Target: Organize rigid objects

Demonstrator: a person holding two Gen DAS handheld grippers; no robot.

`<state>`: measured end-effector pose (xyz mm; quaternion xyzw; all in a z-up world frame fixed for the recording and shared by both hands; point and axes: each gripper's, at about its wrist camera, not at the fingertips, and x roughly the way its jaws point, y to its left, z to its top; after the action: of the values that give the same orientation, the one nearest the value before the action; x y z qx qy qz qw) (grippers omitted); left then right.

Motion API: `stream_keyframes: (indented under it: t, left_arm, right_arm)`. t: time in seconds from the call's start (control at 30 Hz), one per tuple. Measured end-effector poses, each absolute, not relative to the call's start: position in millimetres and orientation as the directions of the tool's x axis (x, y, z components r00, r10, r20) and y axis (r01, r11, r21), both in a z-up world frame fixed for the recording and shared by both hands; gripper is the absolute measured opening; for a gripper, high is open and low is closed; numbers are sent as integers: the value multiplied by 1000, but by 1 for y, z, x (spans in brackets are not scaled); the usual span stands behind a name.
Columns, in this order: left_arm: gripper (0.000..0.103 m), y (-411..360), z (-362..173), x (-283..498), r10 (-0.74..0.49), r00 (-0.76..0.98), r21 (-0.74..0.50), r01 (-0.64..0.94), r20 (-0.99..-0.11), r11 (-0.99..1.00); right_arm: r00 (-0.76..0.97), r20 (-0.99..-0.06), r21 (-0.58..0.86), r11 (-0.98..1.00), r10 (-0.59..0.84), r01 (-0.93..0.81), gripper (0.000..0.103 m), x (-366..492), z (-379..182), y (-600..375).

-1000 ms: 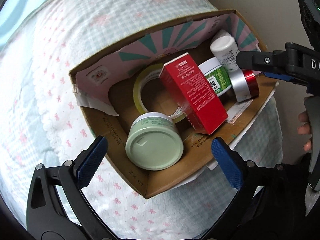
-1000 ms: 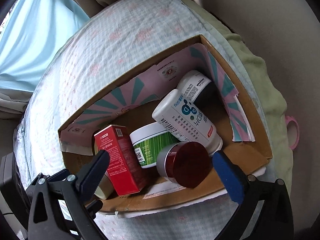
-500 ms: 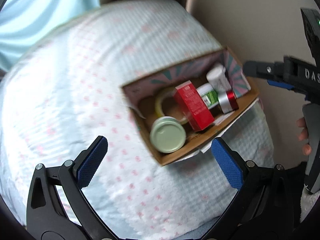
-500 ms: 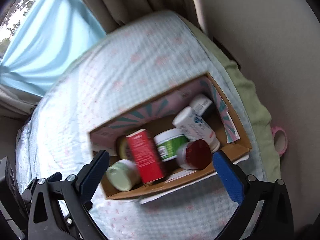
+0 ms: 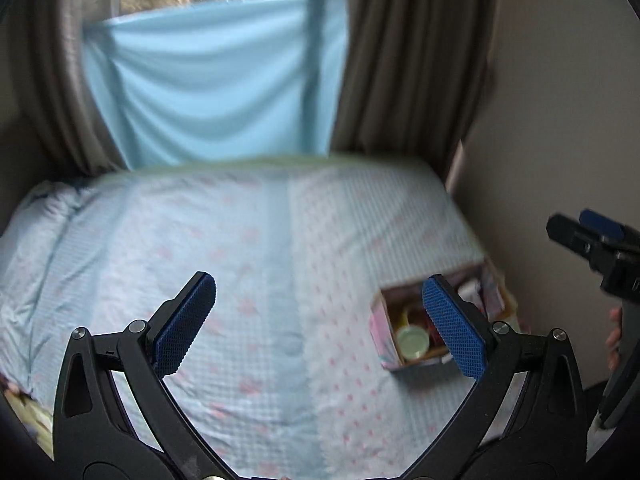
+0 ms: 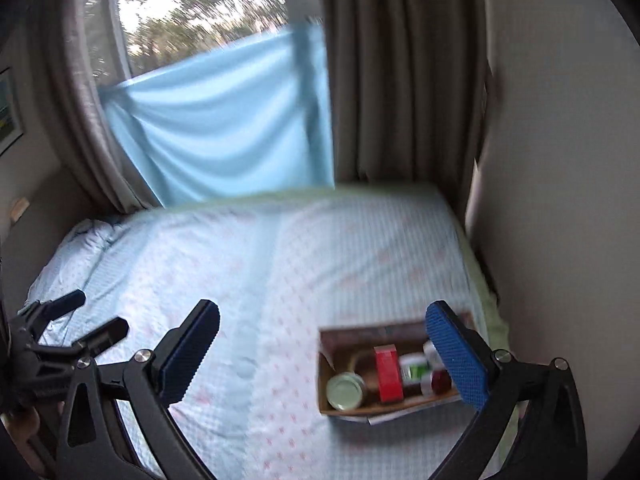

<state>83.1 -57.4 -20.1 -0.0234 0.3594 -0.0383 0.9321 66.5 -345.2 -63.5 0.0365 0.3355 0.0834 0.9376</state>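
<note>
Cardboard box (image 6: 400, 410) sits on bed (image 6: 260, 280) near right edge, by wall. Inside: pale green lidded jar (image 6: 345, 391), red carton (image 6: 388, 374), green-label jar (image 6: 414, 370), red-capped jar (image 6: 440, 380). Left gripper (image 5: 320, 320) and right gripper (image 6: 324, 354) both above bed, fingers spread wide, holding nothing.

Bedspread (image 6: 256, 280) open; box (image 6: 326, 390) crowded beside wall (image 6: 560, 240).

Bed (image 6: 280, 264) beneath curtained window (image 6: 192, 20)
</note>
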Motion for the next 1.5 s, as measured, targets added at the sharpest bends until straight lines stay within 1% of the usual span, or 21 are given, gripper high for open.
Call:
stream_keyframes:
  t: [0.1, 0.2, 0.47, 0.97, 1.5]
  left_arm:
    - [103, -39, 3, 62, -44, 793, -56, 12, -607, 998]
    - [103, -29, 13, 46, -38, 816, -64, 2, -576, 998]
    - [103, -26, 10, 23, -12, 843, -47, -15, -539, 999]
    - [103, -31, 14, 17, -25, 856, -40, 5, -517, 999]
    - [103, -36, 14, 19, -34, 857, -35, 19, -514, 999]
  right_arm:
    - [795, -580, 91, 984, 176, -152, 103, 49, -47, -325]
    - [805, -565, 89, 983, 180, -158, 103, 38, -45, -314]
    - [811, -564, 69, 988, 155, -141, 103, 25, -52, -307]
    - [832, -539, 60, 991, 132, -118, 103, 19, -44, -310]
    - [832, -539, 60, 991, 133, -120, 103, 19, -41, -312]
